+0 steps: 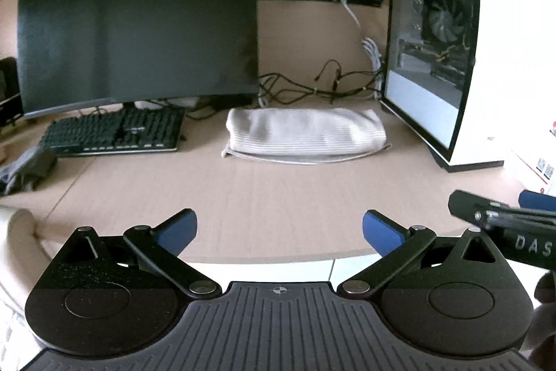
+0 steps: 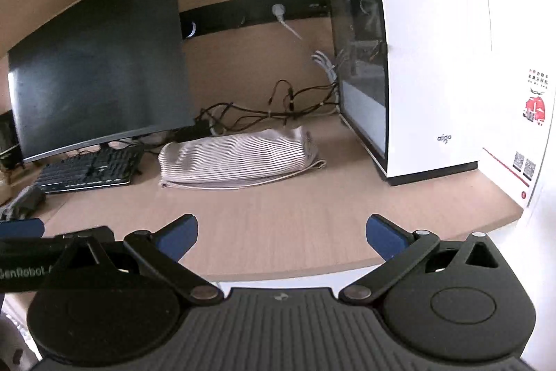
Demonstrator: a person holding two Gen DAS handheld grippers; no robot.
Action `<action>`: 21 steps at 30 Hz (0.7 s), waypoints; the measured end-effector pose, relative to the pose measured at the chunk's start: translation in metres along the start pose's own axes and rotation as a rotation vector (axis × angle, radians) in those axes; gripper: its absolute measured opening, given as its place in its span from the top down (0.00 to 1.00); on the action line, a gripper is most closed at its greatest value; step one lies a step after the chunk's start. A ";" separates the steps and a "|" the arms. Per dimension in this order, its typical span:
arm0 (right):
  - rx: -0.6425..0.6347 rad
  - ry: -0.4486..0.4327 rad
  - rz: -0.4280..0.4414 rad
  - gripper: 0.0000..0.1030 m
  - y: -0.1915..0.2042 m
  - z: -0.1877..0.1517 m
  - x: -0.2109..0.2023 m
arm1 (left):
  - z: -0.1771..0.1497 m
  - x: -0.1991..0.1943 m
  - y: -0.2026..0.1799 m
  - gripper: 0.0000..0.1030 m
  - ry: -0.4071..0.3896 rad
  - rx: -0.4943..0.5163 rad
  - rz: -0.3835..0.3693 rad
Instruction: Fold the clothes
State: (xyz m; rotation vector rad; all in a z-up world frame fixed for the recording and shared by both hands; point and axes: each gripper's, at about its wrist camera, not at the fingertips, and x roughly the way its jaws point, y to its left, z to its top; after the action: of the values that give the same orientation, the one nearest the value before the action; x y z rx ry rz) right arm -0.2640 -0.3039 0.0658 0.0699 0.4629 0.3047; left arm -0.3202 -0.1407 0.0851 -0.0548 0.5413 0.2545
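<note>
At the tabletop's (image 1: 278,197) near edge I hold both tools angled slightly down, jaws wide, nothing between: left tool (image 1: 279,232), right tool (image 2: 281,233). One folded striped garment (image 1: 305,136) lies well ahead, between one keyboard (image 1: 114,131) and one PC case (image 1: 434,58). Only the right view shows the case's white side and the stickered wall.
</note>
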 end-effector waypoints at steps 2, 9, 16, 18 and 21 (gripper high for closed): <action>-0.016 -0.001 0.003 0.00 0.001 -0.003 -0.005 | -0.002 -0.007 -0.001 0.00 -0.003 -0.006 0.011; -0.040 0.015 0.014 0.00 0.000 -0.008 -0.013 | -0.008 -0.016 0.001 0.00 0.017 -0.041 0.013; -0.039 0.023 0.016 0.00 -0.003 -0.009 -0.015 | -0.011 -0.019 -0.003 0.00 0.033 -0.046 0.011; -0.035 0.025 0.016 0.00 -0.005 -0.009 -0.015 | -0.011 -0.019 -0.004 0.00 0.034 -0.043 0.010; -0.028 0.027 0.015 0.00 -0.006 -0.010 -0.015 | -0.011 -0.018 -0.006 0.00 0.034 -0.039 0.007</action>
State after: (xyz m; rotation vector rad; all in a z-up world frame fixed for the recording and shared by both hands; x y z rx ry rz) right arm -0.2797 -0.3146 0.0628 0.0417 0.4850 0.3271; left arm -0.3392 -0.1521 0.0855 -0.0947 0.5708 0.2717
